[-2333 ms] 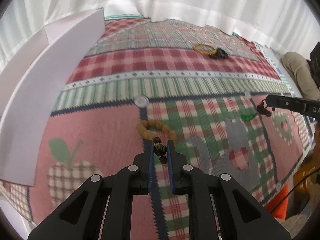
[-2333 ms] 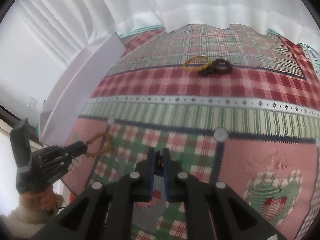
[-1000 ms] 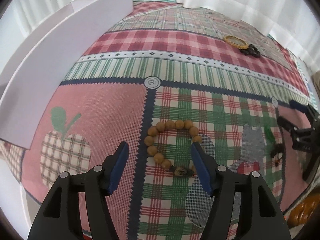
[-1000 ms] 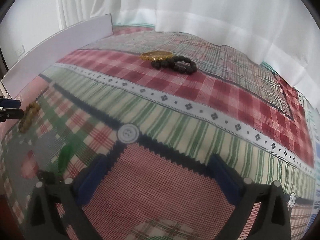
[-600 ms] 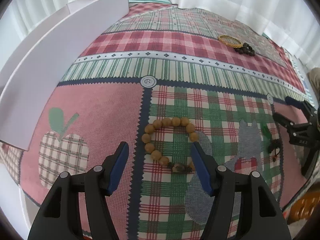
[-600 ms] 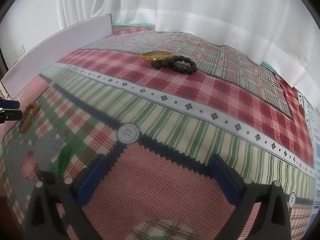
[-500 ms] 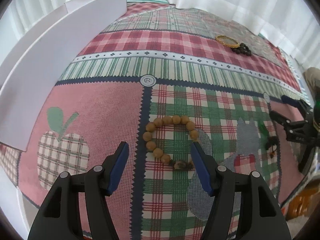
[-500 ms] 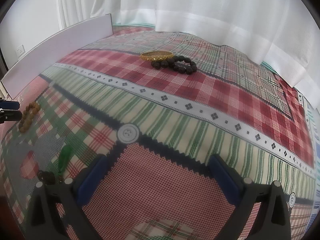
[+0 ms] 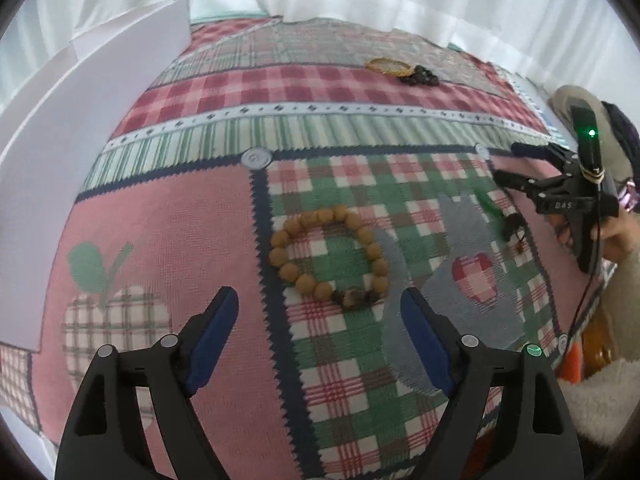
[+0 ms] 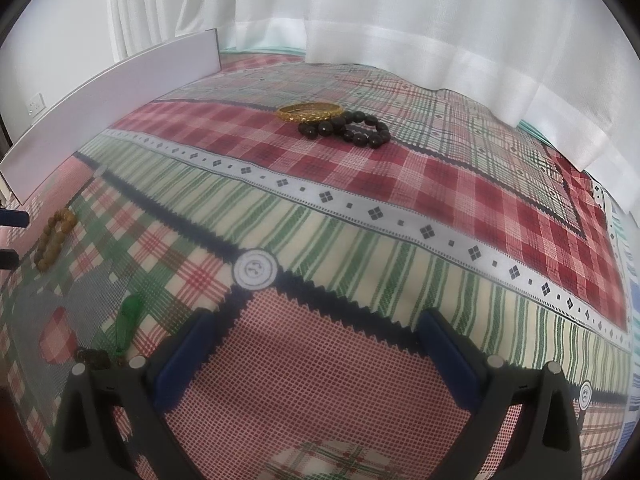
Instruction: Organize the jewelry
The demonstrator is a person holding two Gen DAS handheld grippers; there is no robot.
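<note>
A tan wooden bead bracelet (image 9: pixel 328 258) lies flat on the patchwork cloth, just ahead of my open, empty left gripper (image 9: pixel 320 316); it also shows far left in the right wrist view (image 10: pixel 54 240). A green pendant on a dark cord (image 9: pixel 500 216) lies to the right, beside my open right gripper (image 9: pixel 508 164); in the right wrist view the pendant (image 10: pixel 128 320) sits left of that gripper (image 10: pixel 316 344). A gold bangle (image 10: pixel 310 112) and a black bead bracelet (image 10: pixel 348 128) touch each other far back.
A white cardboard panel (image 9: pixel 80 120) stands along the left edge of the cloth. White curtains (image 10: pixel 400 20) hang behind. The person's hand and sleeve (image 9: pixel 616 248) are at the right edge. A cloth button (image 10: pixel 255 269) marks the seam.
Both grippers opened, leaving the tan bracelet and the green pendant on the cloth. In the last half second the left gripper's view shifted slightly; the right barely moved.
</note>
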